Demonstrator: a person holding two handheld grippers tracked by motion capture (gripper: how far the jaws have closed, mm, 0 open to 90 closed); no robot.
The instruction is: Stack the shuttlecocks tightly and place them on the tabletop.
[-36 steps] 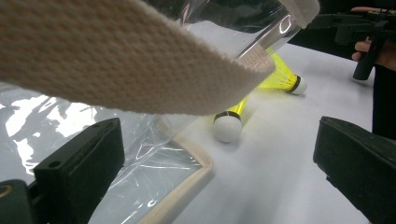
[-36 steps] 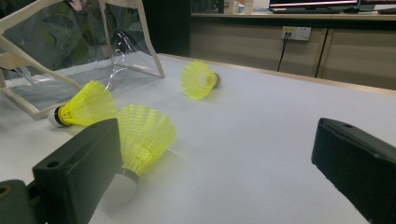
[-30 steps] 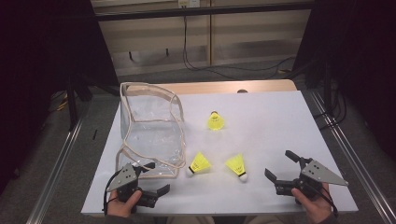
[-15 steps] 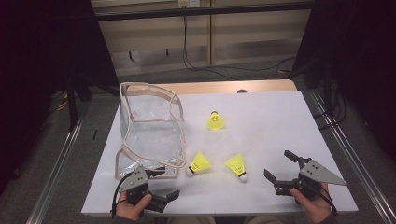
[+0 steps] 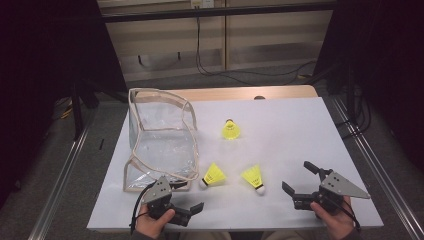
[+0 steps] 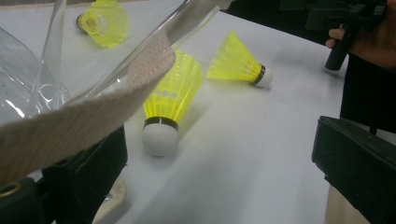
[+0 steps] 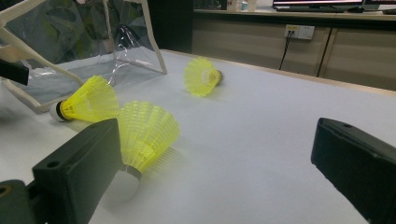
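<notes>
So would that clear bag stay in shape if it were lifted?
Probably not. The clear bag already leans and bulges, so its thin plastic walls likely flop. It looks light and might slide when pushed. Its fabric edging seems the firmer place to grip.

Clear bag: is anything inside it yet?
The clear bag looks empty through its walls. All three yellow shuttlecocks lie outside on the white table. Glare blurs its floor.

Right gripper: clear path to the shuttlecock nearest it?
Probably yes. The right gripper is open, and bare table lies between it and the nearest shuttlecock, with nothing in the way.
</notes>
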